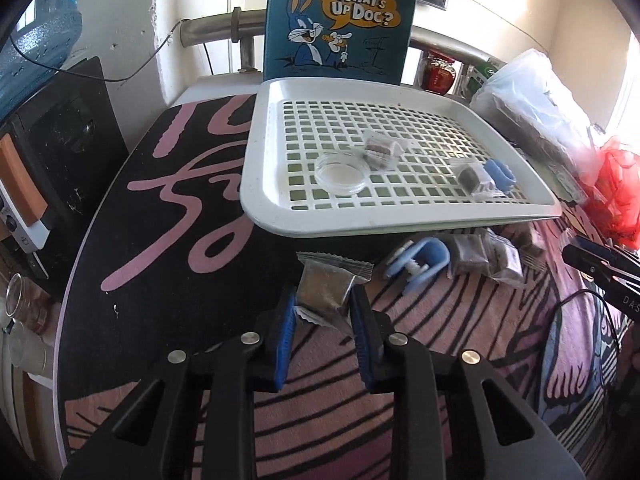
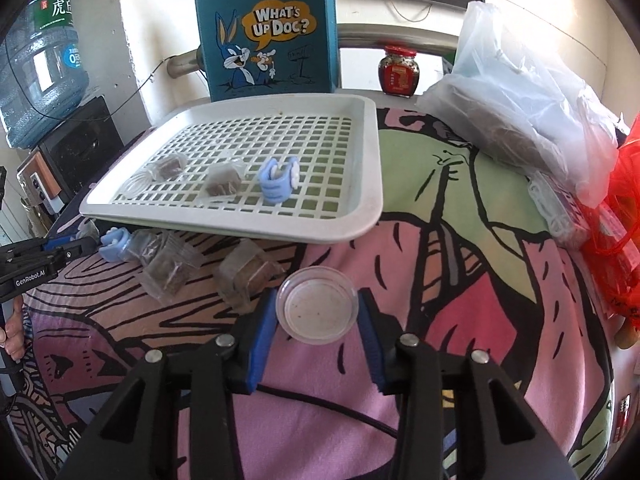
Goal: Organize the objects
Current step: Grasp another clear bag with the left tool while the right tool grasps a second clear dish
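My left gripper [image 1: 323, 306] is shut on a clear packet of brown snack [image 1: 326, 290], held just in front of the white slotted tray [image 1: 400, 220]. On the tray lie a clear round lid [image 1: 340, 174], two packets [image 1: 380, 148] and a blue clip [image 1: 498, 174]. My right gripper [image 2: 318, 312] is shut on a clear round dish [image 2: 318, 305] above the cloth. The tray [image 2: 360, 220] also shows in the right wrist view, with a blue clip [image 2: 276, 184] and packets [image 2: 224, 182] on it. More packets [image 2: 166, 268] and a blue clip [image 2: 114, 244] lie before it.
A teal Bugs Bunny bag [image 2: 268, 32] stands behind the tray. A red-lidded jar [image 2: 400, 72], a clear plastic bag [image 2: 520, 92] and a red bag [image 2: 624, 220] sit at the right. A water bottle [image 2: 40, 68] stands at the left.
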Tool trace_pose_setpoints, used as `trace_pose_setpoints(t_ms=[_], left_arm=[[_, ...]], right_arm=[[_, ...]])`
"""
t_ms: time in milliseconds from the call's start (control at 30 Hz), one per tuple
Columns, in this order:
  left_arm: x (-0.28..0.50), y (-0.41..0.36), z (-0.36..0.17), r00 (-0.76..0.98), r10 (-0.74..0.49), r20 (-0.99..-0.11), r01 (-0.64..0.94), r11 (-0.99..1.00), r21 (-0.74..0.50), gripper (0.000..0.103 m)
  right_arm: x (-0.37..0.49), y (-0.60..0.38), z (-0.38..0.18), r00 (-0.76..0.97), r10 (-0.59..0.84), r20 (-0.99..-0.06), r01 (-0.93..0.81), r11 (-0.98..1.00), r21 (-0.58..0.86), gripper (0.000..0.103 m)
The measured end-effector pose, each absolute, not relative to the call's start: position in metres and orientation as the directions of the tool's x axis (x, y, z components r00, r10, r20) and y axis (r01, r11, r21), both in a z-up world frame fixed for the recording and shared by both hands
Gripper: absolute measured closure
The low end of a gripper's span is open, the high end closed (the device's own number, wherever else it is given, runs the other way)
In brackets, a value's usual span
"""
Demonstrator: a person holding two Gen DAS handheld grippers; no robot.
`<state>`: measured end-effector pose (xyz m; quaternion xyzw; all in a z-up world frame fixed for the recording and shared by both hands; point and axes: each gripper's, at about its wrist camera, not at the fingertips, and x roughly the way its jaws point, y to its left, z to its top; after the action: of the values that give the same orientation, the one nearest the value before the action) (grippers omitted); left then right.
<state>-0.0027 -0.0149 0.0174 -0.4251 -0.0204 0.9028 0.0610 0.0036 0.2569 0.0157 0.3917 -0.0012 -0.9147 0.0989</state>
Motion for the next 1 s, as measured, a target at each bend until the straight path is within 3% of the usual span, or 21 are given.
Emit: trace_pose_setpoints(t_ms=[200, 400, 700, 1000], left_arm=[[0.013, 0.008, 0.049, -0.709, 0.212, -0.672, -0.178, -0.977, -0.12, 0.078], [0.013, 0.028, 0.07, -0.807, 0.218, -0.548, -0.232, -0.972, -0.044, 0.078], [0.005, 0.029, 0.046, -0.81, 0.173, -0.56, -0.215, -0.977, 0.008, 0.078], [0.007, 0.024, 0.046, -0.81, 0.197, -0.552, -0.225, -0.974, -0.018, 0.077]], right_arm=[[0.018, 0.226, 0.05, -0.732, -0.285, -0.619, 0.264, -0.956, 0.128, 0.064], [0.021, 0.204, 0.066, -0.782, -0.332, -0.527, 0.31, -0.941, 0.132, 0.064], [0.024, 0.2, 0.044, -0.796, -0.333, -0.505, 0.325, -0.94, 0.106, 0.064], [0.027, 0.2, 0.04, -0.795, -0.353, -0.493, 0.343, -0.932, 0.113, 0.064]])
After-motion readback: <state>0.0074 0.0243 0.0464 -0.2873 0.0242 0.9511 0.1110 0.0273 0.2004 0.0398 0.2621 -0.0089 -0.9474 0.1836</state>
